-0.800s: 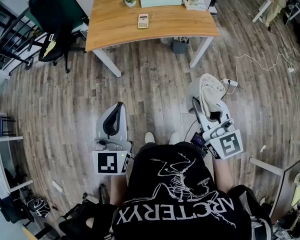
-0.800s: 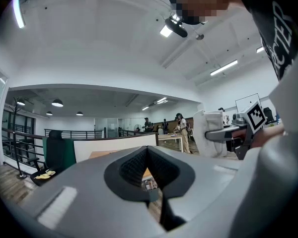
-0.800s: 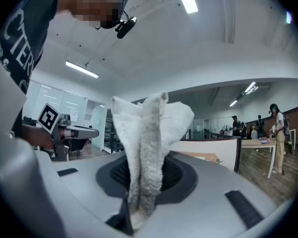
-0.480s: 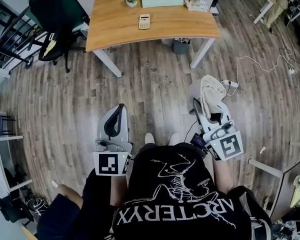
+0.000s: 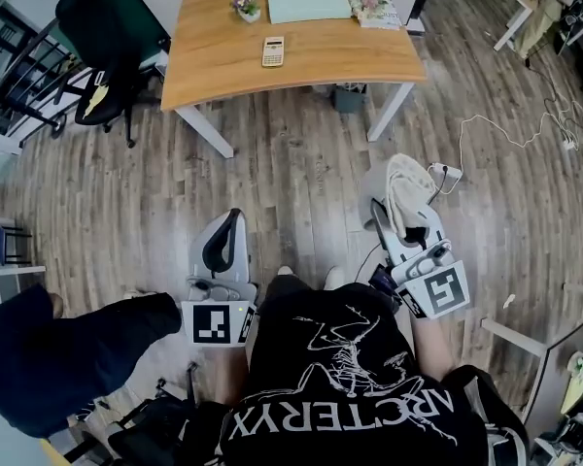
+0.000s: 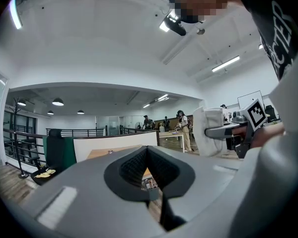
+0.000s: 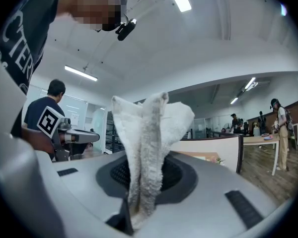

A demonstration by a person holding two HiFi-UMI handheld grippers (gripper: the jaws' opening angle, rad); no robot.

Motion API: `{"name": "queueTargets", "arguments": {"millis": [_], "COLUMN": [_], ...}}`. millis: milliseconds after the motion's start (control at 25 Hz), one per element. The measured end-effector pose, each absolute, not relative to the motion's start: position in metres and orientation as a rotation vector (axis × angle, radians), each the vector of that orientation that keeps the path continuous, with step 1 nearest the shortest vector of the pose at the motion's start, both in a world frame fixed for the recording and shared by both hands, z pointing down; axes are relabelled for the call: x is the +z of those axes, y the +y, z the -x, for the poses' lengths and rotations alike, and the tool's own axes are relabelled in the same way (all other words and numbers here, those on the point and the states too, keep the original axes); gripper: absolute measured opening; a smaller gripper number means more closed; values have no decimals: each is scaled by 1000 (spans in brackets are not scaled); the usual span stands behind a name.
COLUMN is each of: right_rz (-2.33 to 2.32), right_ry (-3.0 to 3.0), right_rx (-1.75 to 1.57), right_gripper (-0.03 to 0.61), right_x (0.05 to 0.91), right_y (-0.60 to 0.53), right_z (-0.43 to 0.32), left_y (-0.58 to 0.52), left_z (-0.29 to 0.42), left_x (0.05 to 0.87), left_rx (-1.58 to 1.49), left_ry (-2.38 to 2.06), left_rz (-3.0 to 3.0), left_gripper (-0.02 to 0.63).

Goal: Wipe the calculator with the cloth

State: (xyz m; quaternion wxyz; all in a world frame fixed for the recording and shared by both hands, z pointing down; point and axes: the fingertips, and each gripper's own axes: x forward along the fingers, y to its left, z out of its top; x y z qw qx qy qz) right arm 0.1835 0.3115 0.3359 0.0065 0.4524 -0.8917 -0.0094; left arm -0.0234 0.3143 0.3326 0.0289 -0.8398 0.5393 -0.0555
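Note:
The calculator (image 5: pixel 273 51) lies on a wooden table (image 5: pixel 214 61) far ahead in the head view, well away from both grippers. My right gripper (image 5: pixel 398 207) is held low near my body, shut on a white cloth (image 5: pixel 409 184). The cloth (image 7: pixel 148 133) stands up in folds from between the jaws in the right gripper view. My left gripper (image 5: pixel 227 219) is held level beside it at the left. Its jaws meet with nothing between them in the left gripper view (image 6: pixel 148 151).
The table also holds a pale green pad (image 5: pixel 309 0), a small flower pot (image 5: pixel 245 5) and a magazine (image 5: pixel 374 4). A black office chair (image 5: pixel 97 27) stands at its left. A person in dark clothes (image 5: pixel 49 357) crouches at my lower left. A white cable (image 5: pixel 505 124) trails over the wooden floor.
The person in dark clothes has moved further out to my lower left. The table has shifted slightly left in view. Both grippers stay as they were.

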Motion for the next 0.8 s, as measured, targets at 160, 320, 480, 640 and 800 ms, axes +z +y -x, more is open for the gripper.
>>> {"name": "queueTargets", "arguments": {"millis": [160, 320, 480, 640, 800], "right_rz": [-1371, -1337, -1313, -1328, -1372], "right_ry": [-2806, -2803, -2795, -2770, -2729], "right_rx": [-25, 3, 5, 3, 15], "right_gripper": [91, 91, 91, 92, 92], "right_x": [342, 351, 364, 374, 369], "right_y": [303, 275, 225, 150, 50], "right_z": [-195, -191, -175, -148, -111], "left_y": [308, 283, 233, 155, 53], "left_z": [9, 12, 25, 49, 82], "left_x": [339, 348, 365, 379, 377], "left_rx": [-181, -196, -193, -176, -227], "left_ry": [1691, 1719, 1735, 1715, 1664], "left_rz": [2576, 2587, 2601, 2627, 2660], "left_gripper": [9, 9, 9, 11, 9]}}
